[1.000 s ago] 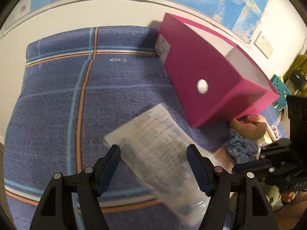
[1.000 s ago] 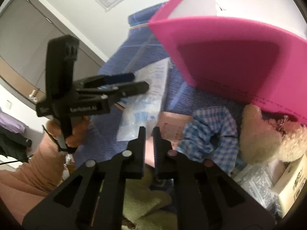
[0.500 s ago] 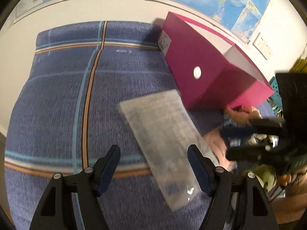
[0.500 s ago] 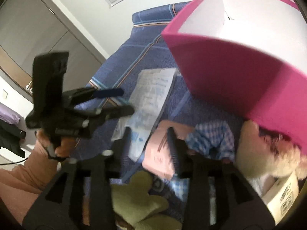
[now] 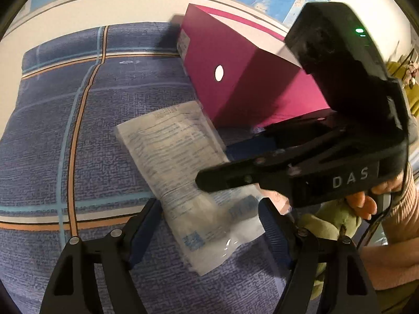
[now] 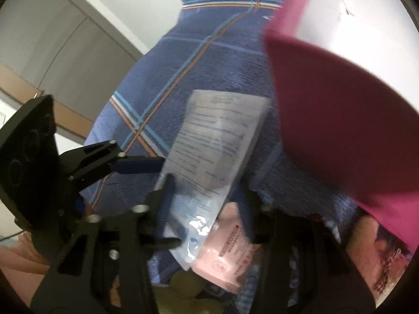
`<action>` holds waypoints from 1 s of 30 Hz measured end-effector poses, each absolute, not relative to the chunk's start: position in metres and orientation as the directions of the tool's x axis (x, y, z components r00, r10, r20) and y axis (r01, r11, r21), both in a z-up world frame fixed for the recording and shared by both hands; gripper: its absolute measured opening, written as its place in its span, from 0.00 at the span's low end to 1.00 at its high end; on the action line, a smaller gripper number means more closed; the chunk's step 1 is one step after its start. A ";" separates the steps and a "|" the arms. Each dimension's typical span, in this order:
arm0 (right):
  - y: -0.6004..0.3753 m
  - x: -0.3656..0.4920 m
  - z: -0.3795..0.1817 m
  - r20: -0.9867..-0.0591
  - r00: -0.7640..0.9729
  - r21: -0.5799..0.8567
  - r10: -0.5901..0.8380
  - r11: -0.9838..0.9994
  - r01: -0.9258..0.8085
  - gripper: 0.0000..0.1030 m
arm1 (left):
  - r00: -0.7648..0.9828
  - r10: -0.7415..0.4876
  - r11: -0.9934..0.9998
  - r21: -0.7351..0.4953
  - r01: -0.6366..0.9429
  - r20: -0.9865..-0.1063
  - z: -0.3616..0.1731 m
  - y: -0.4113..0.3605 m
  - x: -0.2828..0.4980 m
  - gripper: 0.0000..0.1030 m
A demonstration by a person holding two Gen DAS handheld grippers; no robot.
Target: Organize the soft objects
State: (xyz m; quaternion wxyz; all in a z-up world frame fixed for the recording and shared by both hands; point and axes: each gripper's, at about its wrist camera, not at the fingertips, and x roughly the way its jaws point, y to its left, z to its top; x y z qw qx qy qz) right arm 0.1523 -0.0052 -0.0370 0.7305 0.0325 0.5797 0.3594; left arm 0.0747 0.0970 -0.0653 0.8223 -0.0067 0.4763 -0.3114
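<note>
A clear plastic packet (image 5: 188,183) with printed text lies flat on the blue plaid cloth (image 5: 78,144), in front of the magenta box (image 5: 235,86). My left gripper (image 5: 207,233) straddles its near end. Its jaws are opening and the blue pads (image 5: 142,233) stand beside the packet's edges without pressing. My right gripper (image 6: 205,201) reaches in from the right over the same packet (image 6: 214,151). Its jaws are closing with the packet's lower end between them, and its pads are not pressing on the packet. In the left wrist view its black body (image 5: 327,157) crosses above the packet.
The magenta box (image 6: 340,136) lies on its side, open toward the right. Beside it are a pink packet (image 6: 227,251), a green plush (image 5: 332,217) and a fluffy toy (image 6: 379,248). A hand and pink sleeve (image 5: 392,235) hold the right gripper. A wall map hangs behind.
The right gripper went from shut over the pile to jaws apart and swung left onto the packet, filling the right of the left wrist view. The left gripper shifted so that it straddles the packet's near end.
</note>
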 end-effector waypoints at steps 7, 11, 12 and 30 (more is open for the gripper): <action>-0.010 0.123 -0.005 -0.773 0.209 0.396 0.599 0.714 -0.578 0.17 | 0.386 -0.604 0.774 -0.400 0.490 -0.697 -0.046 0.105 0.067 0.76; -0.022 0.102 0.027 -0.760 0.287 0.359 0.583 0.745 -0.562 0.16 | 0.430 -0.637 0.754 -0.402 0.519 -0.640 -0.016 0.099 0.056 0.76; -0.026 0.097 0.036 -0.748 0.310 0.346 0.586 0.744 -0.572 0.16 | 0.435 -0.642 0.749 -0.394 0.533 -0.631 -0.009 0.095 0.053 0.76; -0.114 0.094 0.155 -0.636 0.625 0.016 0.452 0.818 -0.575 0.16 | 0.491 -0.702 0.686 -0.306 0.660 -0.516 0.081 -0.010 0.095 0.74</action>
